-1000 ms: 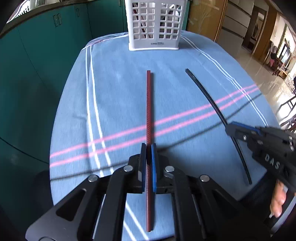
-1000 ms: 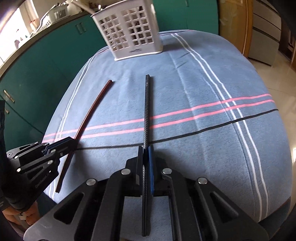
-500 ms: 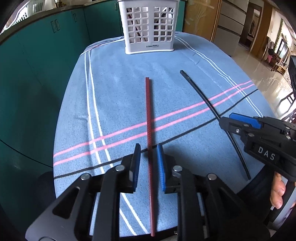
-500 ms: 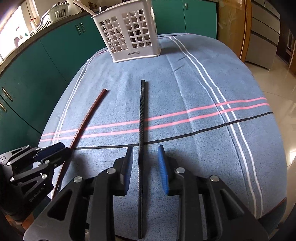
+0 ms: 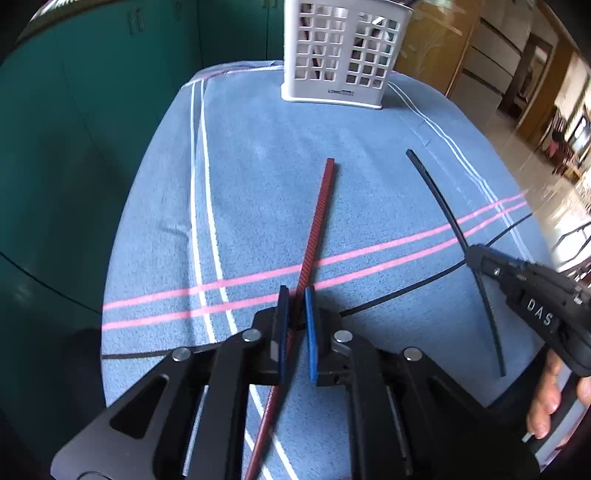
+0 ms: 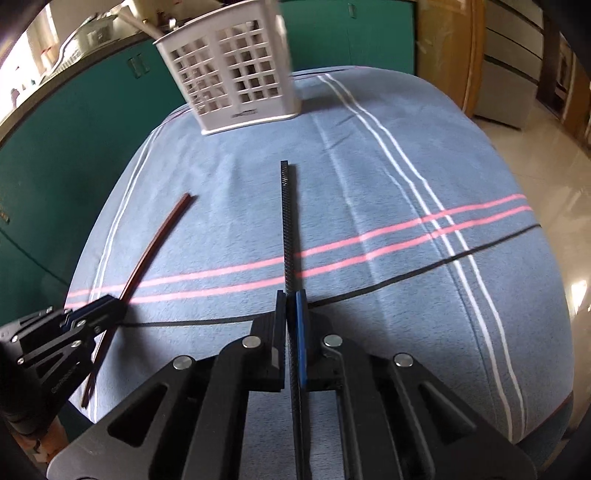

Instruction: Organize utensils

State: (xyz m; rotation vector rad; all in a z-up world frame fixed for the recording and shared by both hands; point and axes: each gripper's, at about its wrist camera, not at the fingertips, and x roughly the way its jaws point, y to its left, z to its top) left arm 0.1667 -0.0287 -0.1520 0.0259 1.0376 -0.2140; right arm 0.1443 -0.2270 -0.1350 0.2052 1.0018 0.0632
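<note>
The left wrist view shows the left gripper (image 5: 295, 314) with its blue pads closing in on a red chopstick (image 5: 317, 221). The stick runs aslant between the pads, touching at least the left one, with a sliver of gap beside the right; the jaws have just been closing. Only this view shows the person's hand (image 5: 550, 398) under the right gripper (image 5: 476, 254) at the right edge.

In the right wrist view, the right gripper (image 6: 291, 317) is clamped tight on a black chopstick (image 6: 287, 229), its jaws having just closed, the stick straight ahead between the pads. The left gripper (image 6: 107, 306) sits at the lower left with the red chopstick (image 6: 147, 254) through it.

Both chopsticks lie lengthwise on the blue striped cloth (image 6: 388, 184) covering the tabletop, tips pointing toward a white lattice utensil holder (image 5: 340, 55) at the far end. The right wrist view alone looks over the rim, where pale handles (image 6: 142, 24) stick out; what they belong to cannot be told.
</note>
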